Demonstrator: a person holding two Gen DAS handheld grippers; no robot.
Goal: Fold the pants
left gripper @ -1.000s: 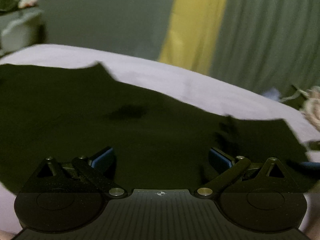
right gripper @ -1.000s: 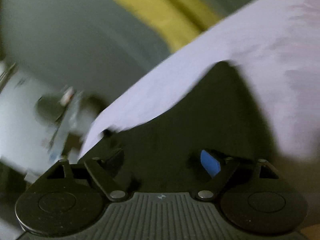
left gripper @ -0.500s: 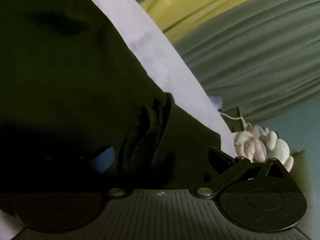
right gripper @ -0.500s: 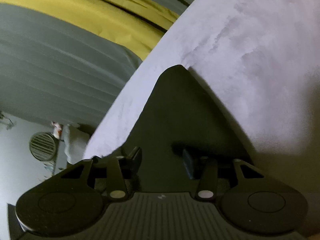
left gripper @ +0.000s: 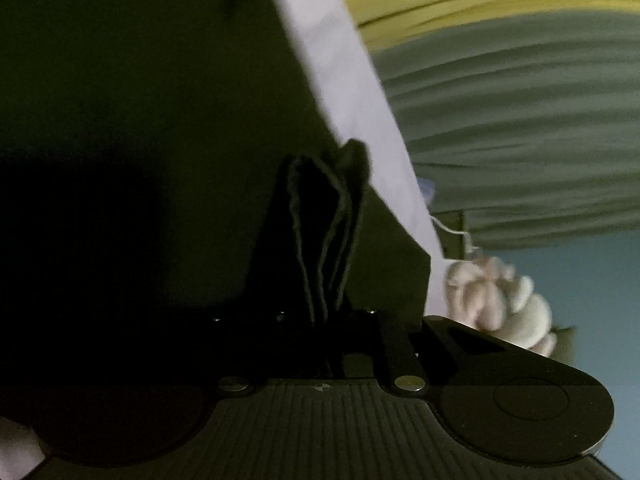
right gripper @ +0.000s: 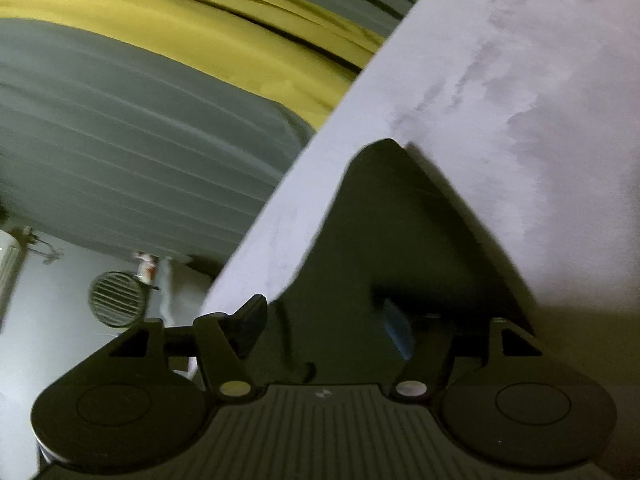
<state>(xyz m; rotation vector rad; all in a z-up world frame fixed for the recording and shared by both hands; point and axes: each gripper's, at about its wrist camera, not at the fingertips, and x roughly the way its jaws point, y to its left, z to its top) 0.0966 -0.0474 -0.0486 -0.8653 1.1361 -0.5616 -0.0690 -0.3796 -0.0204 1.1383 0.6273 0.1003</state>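
Observation:
The dark green pants (left gripper: 140,128) lie spread on a pale lilac bed sheet (left gripper: 344,80). My left gripper (left gripper: 326,316) is shut on a bunched, layered fold of the pants that stands up between its jaws. In the right wrist view a pointed corner of the pants (right gripper: 400,232) lies between the fingers of my right gripper (right gripper: 324,320). Its jaws are partly closed with a wide gap and the cloth lies loose between them. The blue pad (right gripper: 396,328) of the right finger shows.
Grey and yellow curtains (left gripper: 520,100) hang behind the bed. A pale plush toy (left gripper: 500,300) sits off the bed's edge by my left gripper. A round vent (right gripper: 116,300) and white items (right gripper: 168,292) stand beyond the bed's far side. The sheet (right gripper: 520,100) stretches wide to the right.
My left gripper tilted and closed on a fold of the pants, which now bunches up between its jaws. My right gripper narrowed around the pants corner and moved in slightly.

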